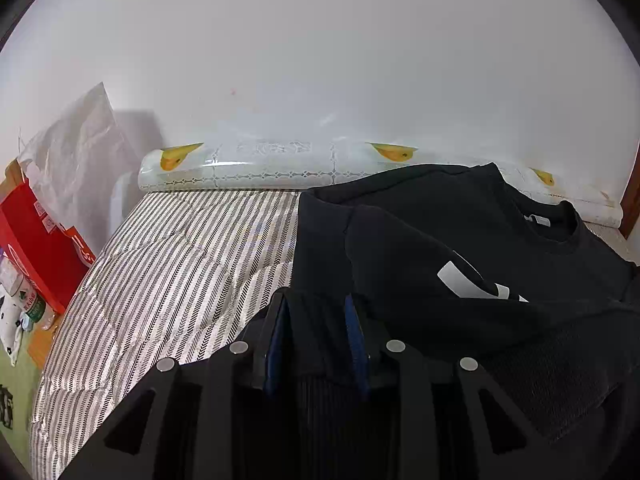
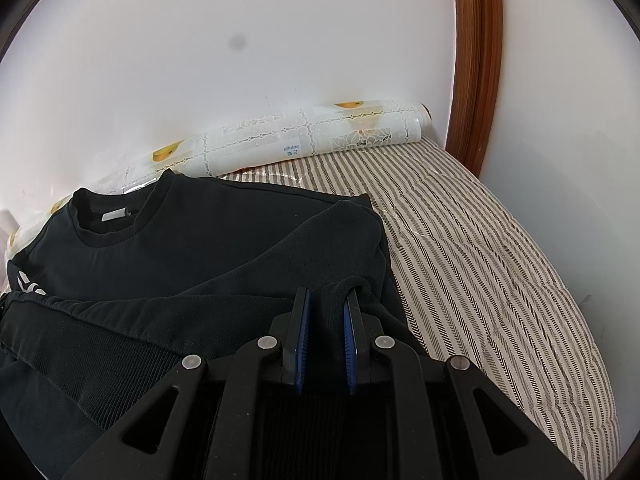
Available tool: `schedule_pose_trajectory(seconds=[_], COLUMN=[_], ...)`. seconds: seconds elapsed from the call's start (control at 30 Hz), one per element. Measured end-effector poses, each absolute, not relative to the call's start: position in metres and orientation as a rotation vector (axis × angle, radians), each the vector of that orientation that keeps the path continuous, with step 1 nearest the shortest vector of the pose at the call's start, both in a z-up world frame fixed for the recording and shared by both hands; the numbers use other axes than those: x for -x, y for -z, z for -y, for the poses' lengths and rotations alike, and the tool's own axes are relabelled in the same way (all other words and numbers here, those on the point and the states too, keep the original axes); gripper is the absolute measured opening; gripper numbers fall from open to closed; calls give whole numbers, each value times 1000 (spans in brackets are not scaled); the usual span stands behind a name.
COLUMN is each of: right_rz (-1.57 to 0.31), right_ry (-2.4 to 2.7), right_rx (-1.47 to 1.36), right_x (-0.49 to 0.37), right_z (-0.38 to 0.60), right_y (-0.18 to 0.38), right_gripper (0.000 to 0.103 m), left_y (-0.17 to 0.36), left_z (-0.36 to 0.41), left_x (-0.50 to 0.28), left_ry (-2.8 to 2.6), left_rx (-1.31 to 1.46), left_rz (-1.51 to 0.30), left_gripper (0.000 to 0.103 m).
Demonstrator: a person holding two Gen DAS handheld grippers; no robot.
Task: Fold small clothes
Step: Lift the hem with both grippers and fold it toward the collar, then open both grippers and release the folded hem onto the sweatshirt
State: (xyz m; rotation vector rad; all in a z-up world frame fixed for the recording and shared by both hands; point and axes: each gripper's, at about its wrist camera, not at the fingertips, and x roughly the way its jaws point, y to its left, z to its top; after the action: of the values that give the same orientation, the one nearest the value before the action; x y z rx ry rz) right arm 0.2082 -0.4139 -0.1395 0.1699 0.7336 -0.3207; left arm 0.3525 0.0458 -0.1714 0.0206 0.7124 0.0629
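Black sweatshirt [image 1: 460,232] lies on the bed, filling the right half of the left wrist view and the left half of the right wrist view [image 2: 192,248]. Collar faces the wall; a white label shows inside the neck. White print on the chest, partly covered by a sleeve folded across the front.

My left gripper [image 1: 318,308], low centre of its frame: jaws closed on dark fabric at the sweatshirt's near edge, cloth bunched between the blue pads. My right gripper [image 2: 326,300], low centre of its own frame: jaws likewise pinching a fold of the sweatshirt near its right edge, fabric rising between the pads.

Striped quilt [image 1: 180,264] covers the bed, bare to the left in the left wrist view, bare to the right in the right wrist view [image 2: 480,248].

Roll of patterned plastic sheet with yellow fruit prints [image 1: 248,168] lies along the white wall, behind the collar [image 2: 320,136].

Far left of the left wrist view: red box [image 1: 36,240], crumpled clear plastic bag [image 1: 80,152] above it, a bottle [image 1: 34,306] below.

Upper right of the right wrist view: brown wooden frame [image 2: 476,60].
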Motion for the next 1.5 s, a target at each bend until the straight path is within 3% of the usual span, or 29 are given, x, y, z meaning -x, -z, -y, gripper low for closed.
schedule_pose_trajectory(seconds=[0.73, 1.0, 1.5], right_rz=[-723, -635, -528], right_ry=[324, 340, 330], right_rx=[-164, -107, -120], right_x=[-207, -196, -178], right_z=[413, 402, 398], right_y=[138, 129, 118], right_gripper=[15, 18, 25], left_y=[168, 159, 150], left_z=[-45, -41, -48], left_x=[-352, -341, -331], left_ry=[-54, 13, 42], left_rx=[-18, -7, 81], left_rz=[-702, -619, -555], left_gripper=[30, 54, 54])
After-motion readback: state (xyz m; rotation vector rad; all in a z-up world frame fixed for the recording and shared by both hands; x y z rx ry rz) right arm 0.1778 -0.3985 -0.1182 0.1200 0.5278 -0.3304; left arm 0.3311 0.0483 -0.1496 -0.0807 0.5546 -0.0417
